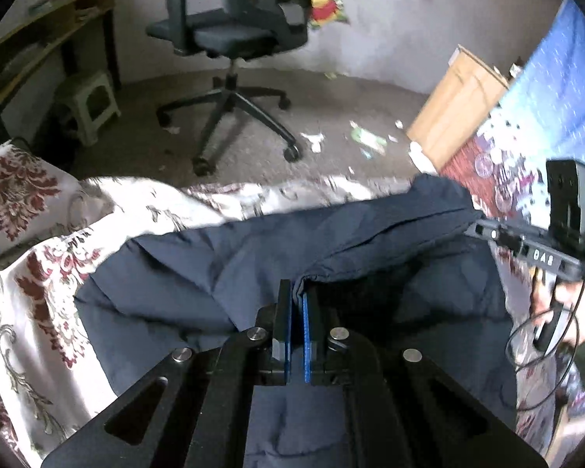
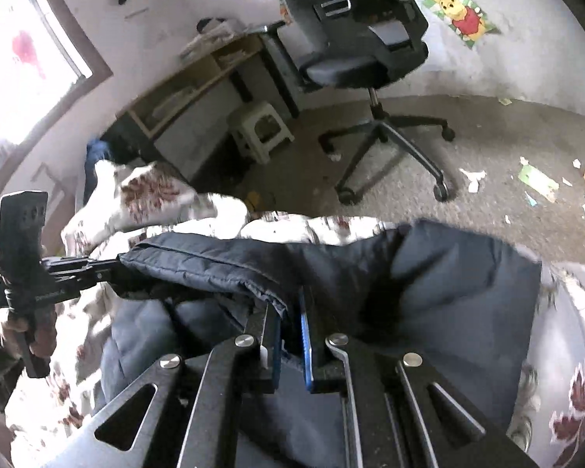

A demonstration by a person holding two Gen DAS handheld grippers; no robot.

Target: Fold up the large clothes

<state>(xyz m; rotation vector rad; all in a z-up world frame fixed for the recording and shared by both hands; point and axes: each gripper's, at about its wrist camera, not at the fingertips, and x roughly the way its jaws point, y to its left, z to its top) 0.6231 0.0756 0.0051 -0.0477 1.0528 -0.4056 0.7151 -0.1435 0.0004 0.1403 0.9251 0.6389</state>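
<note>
A dark navy quilted jacket (image 1: pixel 253 257) fills the lower centre of both views, rumpled, its upper edge lifted and folded over above the rest.

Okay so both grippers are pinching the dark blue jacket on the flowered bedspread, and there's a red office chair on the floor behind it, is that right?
Not quite: the office chair is black, not red, as the right wrist view shows. The rest holds: the left gripper and right gripper both pinch the dark blue jacket on the flowered bedspread.
</note>
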